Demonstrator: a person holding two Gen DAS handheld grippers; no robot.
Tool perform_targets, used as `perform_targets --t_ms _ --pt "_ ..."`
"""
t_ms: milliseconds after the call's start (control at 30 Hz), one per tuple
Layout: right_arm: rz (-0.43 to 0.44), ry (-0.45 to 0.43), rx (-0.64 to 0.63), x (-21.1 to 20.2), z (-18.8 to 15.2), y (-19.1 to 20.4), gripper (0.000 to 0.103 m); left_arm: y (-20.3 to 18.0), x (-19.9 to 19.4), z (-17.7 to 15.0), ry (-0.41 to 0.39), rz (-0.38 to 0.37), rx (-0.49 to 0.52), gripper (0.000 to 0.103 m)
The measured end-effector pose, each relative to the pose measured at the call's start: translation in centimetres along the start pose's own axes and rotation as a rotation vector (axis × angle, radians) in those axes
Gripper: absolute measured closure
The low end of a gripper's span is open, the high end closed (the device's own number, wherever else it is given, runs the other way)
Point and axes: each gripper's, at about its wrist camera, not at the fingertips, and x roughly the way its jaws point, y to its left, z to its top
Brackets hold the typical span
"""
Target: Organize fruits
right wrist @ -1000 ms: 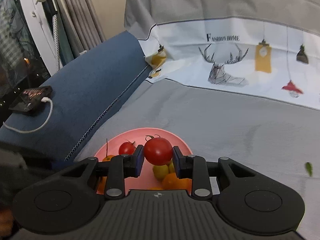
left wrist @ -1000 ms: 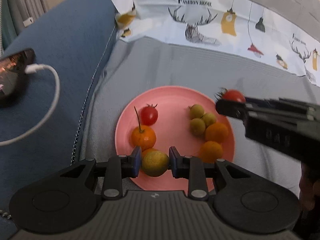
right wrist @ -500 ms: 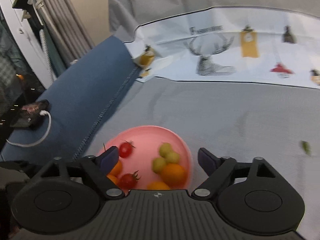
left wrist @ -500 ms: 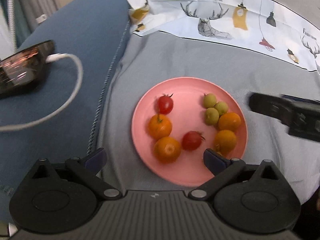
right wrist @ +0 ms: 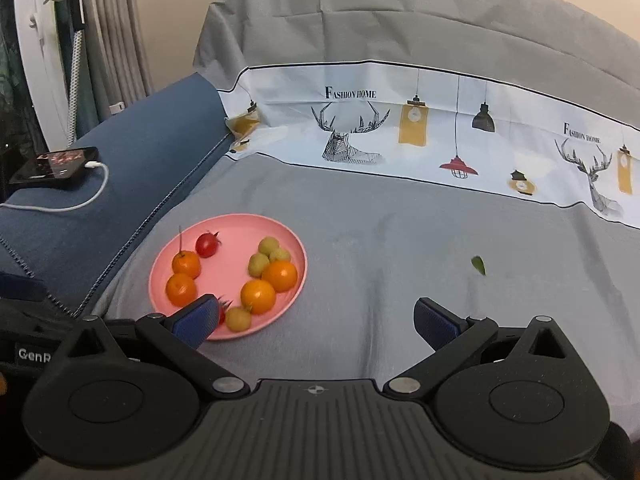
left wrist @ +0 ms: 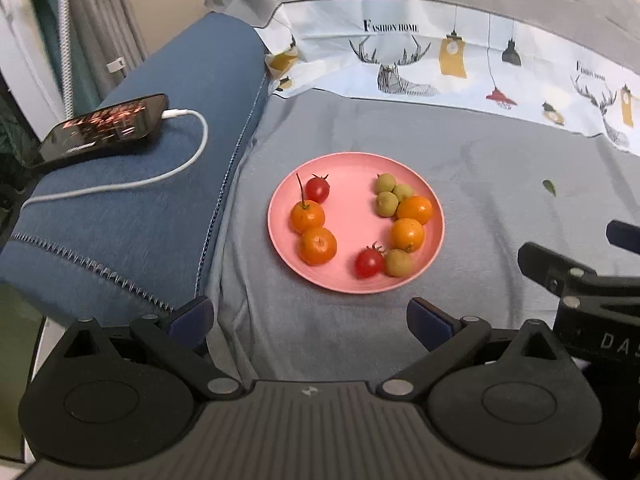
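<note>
A pink plate (left wrist: 352, 216) lies on the grey cloth and holds several fruits. On its left are a cherry tomato (left wrist: 317, 188) and two oranges (left wrist: 318, 245). On its right are green fruits (left wrist: 386, 203), two oranges (left wrist: 407, 234), a second tomato (left wrist: 369, 263) and a green fruit (left wrist: 398, 263). My left gripper (left wrist: 310, 318) is open and empty, just short of the plate's near rim. My right gripper (right wrist: 316, 318) is open and empty, to the right of the plate (right wrist: 232, 272); its finger (right wrist: 196, 316) partly hides the near tomato.
A phone (left wrist: 105, 128) with a white cable (left wrist: 160, 176) lies on the blue armrest at left. A small green leaf (left wrist: 549, 187) lies on the cloth at right. A printed cloth (right wrist: 400, 136) covers the sofa back. The right gripper's body (left wrist: 584, 292) shows at right in the left wrist view.
The left gripper let go of a green fruit and the right gripper let go of a tomato; both lie on the plate. Both grippers opened and drew back from the plate.
</note>
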Motion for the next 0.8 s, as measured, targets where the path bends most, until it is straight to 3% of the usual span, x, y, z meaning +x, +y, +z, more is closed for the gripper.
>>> perform_targets --t_ms 233,400,800 --pt "-0.002 -0.096 -0.069 -3.9 -1.2 1.4 0.001 0.1 -2.8 -1.6 -0.054 0.016 -0.035 0.0" --pt "0.002 -0.104 -0.073 -5.4 -1.6 1.7 0.001 0.4 -3.7 -2.4 -0.056 -0.011 -0.055 0.0" --pt "0.006 -0.114 -0.066 -6.5 -2.0 2.0 0.001 0.3 -4.5 -3.0 -0.049 0.007 -0.04 0.0"
